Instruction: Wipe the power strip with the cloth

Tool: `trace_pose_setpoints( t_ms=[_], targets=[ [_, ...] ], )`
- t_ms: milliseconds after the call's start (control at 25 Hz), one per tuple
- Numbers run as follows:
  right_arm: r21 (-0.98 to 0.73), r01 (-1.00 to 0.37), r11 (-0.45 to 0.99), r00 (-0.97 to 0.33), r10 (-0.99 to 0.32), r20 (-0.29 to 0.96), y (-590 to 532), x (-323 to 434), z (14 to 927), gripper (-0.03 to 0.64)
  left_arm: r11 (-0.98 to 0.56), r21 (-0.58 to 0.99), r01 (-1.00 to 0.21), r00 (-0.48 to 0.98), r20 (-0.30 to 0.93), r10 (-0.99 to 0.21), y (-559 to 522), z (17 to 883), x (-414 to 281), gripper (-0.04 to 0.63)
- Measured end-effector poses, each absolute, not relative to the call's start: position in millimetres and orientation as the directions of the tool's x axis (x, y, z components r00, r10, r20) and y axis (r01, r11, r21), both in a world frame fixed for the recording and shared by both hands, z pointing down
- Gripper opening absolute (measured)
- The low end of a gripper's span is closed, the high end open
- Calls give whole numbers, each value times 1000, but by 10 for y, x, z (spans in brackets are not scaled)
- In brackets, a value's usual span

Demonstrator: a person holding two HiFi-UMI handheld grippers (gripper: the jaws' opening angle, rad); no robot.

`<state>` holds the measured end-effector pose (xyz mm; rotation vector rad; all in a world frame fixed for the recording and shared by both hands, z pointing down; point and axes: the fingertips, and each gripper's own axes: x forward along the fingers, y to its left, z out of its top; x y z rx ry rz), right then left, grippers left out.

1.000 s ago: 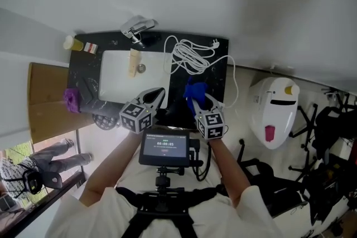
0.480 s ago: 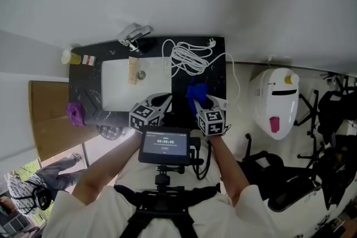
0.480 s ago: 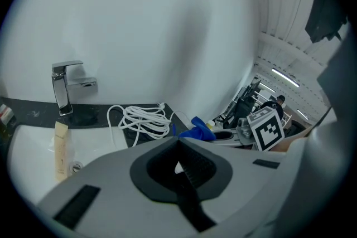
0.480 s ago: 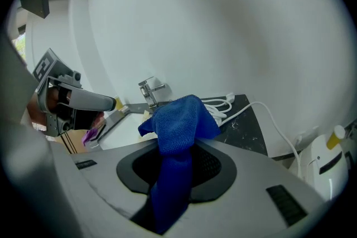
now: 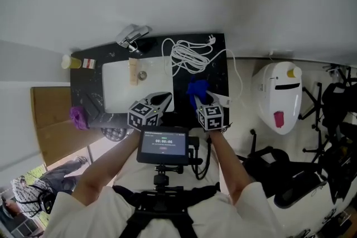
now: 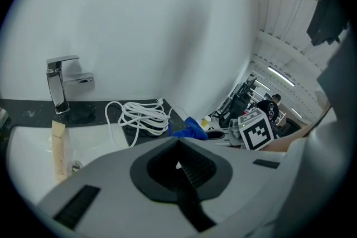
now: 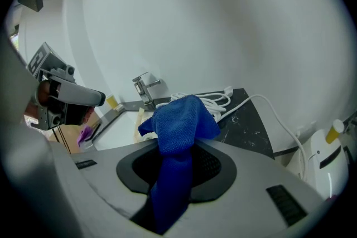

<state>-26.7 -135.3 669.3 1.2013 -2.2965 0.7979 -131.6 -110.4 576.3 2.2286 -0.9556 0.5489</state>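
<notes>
The power strip (image 5: 222, 99) is largely hidden behind the right gripper (image 5: 201, 98), whose fingers clamp the blue cloth (image 7: 177, 126). The left gripper (image 5: 163, 98) has its fingers together, empty. Its white cord (image 5: 187, 56) lies coiled on the black surface (image 5: 218, 72) beside a white sink (image 5: 118, 89), under a plain white wall (image 7: 223, 19).

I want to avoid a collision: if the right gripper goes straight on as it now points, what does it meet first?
Most likely the coiled white cable on the black countertop, beyond the blue cloth that the right gripper holds; depth is unclear.
</notes>
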Motion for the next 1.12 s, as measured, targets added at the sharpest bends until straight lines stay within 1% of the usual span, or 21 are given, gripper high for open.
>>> trace_pose_setpoints(
  t_ms=[1120],
  targets=[
    [-270,-837,477,-520,-536,665,-1454,-330,7194,106,-501,391,-772,627,598,-500,-1417,5835,-1252,2]
  ],
)
